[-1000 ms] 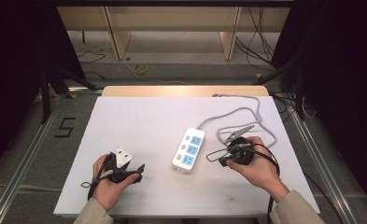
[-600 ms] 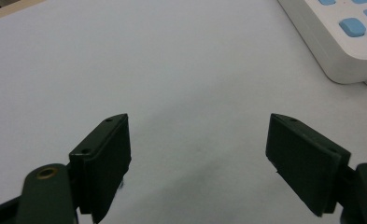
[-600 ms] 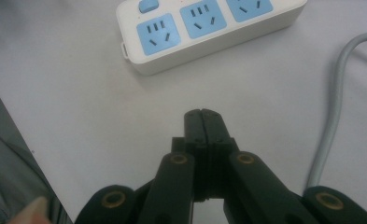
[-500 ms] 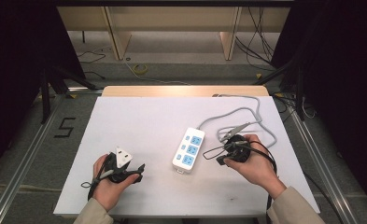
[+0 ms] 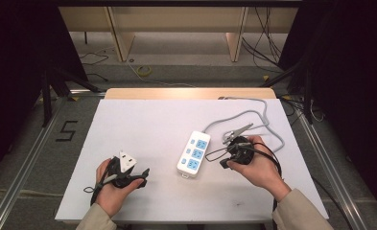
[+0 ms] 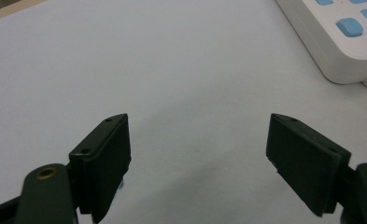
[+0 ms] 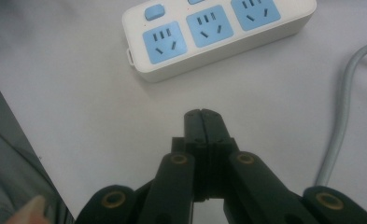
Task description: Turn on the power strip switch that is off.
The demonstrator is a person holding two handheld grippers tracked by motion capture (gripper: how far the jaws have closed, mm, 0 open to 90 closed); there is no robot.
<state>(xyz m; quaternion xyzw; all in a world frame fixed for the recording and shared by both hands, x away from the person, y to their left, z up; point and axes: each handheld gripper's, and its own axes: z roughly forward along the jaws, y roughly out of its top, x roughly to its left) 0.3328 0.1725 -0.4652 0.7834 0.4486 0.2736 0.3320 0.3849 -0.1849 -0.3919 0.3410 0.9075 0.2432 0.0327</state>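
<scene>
Since the earlier frames the right claw (image 5: pixel 223 152) has edged slightly nearer the power strip (image 5: pixel 194 153); the left claw (image 5: pixel 145 175) and the strip itself are unchanged. The right claw's jaws are pressed together with nothing between them, tips just short of the strip's near end, as the right gripper view confirms. The left claw stands wide and empty over bare table (image 5: pixel 143 124), the strip's corner (image 6: pixel 340 37) cut off at the upper right of its view. The strip lies right of centre, three blue sockets up; its grey cable (image 5: pixel 253 117) loops away to the far right. A white block (image 5: pixel 126 161) on the left hand's tool is hard to identify.
</scene>
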